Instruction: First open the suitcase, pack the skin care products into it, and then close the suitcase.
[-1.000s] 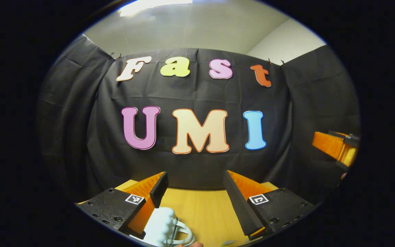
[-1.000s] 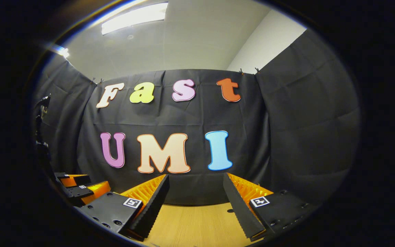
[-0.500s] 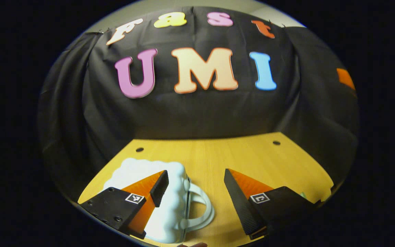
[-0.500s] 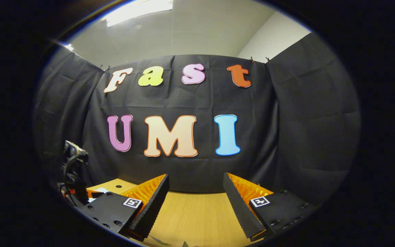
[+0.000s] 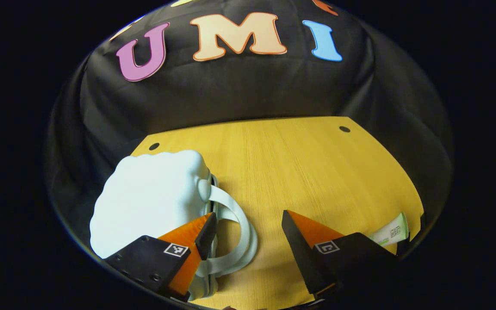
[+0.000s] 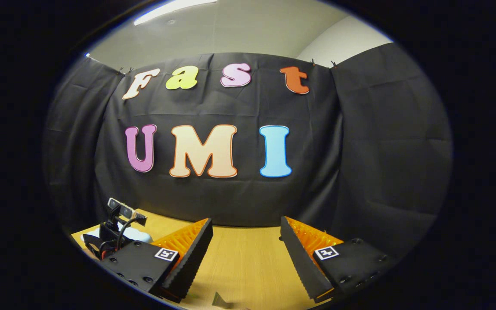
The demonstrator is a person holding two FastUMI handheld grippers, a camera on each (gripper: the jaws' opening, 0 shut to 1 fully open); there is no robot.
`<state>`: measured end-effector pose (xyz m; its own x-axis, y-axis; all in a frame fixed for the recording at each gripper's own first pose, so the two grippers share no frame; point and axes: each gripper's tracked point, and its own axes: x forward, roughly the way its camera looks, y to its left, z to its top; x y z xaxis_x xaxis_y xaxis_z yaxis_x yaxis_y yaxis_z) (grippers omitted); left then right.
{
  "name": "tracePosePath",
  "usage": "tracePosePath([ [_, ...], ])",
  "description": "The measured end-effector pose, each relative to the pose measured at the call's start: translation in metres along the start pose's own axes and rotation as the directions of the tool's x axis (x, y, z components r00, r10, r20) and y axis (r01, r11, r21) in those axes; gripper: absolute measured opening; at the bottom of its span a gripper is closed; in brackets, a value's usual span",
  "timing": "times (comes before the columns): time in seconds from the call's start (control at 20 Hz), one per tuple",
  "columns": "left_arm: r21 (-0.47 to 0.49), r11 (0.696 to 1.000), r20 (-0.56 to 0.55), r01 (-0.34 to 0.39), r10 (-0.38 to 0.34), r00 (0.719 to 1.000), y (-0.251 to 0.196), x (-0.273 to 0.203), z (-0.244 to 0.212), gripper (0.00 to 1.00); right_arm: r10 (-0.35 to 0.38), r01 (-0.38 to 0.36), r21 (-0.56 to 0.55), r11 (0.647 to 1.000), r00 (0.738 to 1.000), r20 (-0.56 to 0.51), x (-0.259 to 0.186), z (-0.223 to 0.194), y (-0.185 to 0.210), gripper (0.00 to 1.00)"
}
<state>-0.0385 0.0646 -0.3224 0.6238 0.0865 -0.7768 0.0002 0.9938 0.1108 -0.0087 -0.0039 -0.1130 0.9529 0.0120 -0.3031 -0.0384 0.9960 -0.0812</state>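
Here a yellow wood-grain tabletop with two small dark holes near its far edge runs up to the black cloth booth wall; in the right gripper view a pale ceiling with a strip light and a white room wall show above that cloth.

The small pale-blue, cloud-shaped suitcase with a white looped handle lies closed on the left part of the table in the left gripper view. Whether anything is inside it cannot be told.

The left gripper hangs over the table with its jaws spread wide, grasping nothing; its left finger sits over the suitcase's handle side, though contact is unclear. A white skin care tube with green print lies on the table at the right edge, partly hidden behind the gripper's right finger.

The right gripper is likewise spread apart and empty above the table. At the left of its view, the other gripper's dark body with cables stands over the suitcase, mostly cut off. A small dark shape at the bottom edge is too unclear to name.
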Motion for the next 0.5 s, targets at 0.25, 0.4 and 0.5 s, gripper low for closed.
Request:
tracePosePath([
  [0.25,-0.063,0.998,-0.117,0.021,-0.028,0.993,-0.004,0.031,-0.017,0.86,-0.011,0.011,-0.026,1.000,1.000,0.004,0.001,-0.001,-0.007,0.99],
  [0.4,-0.091,0.995,-0.167,0.039,-0.054,0.984,-0.005,0.039,-0.028,0.65,-0.013,0.013,-0.036,0.999,1.000,0.009,0.000,-0.002,-0.009,0.99],
  [0.5,-0.108,0.993,-0.194,0.040,-0.061,0.979,-0.005,0.045,-0.033,0.57,-0.015,0.015,-0.039,0.999,1.000,0.008,0.000,-0.004,-0.012,0.99],
])
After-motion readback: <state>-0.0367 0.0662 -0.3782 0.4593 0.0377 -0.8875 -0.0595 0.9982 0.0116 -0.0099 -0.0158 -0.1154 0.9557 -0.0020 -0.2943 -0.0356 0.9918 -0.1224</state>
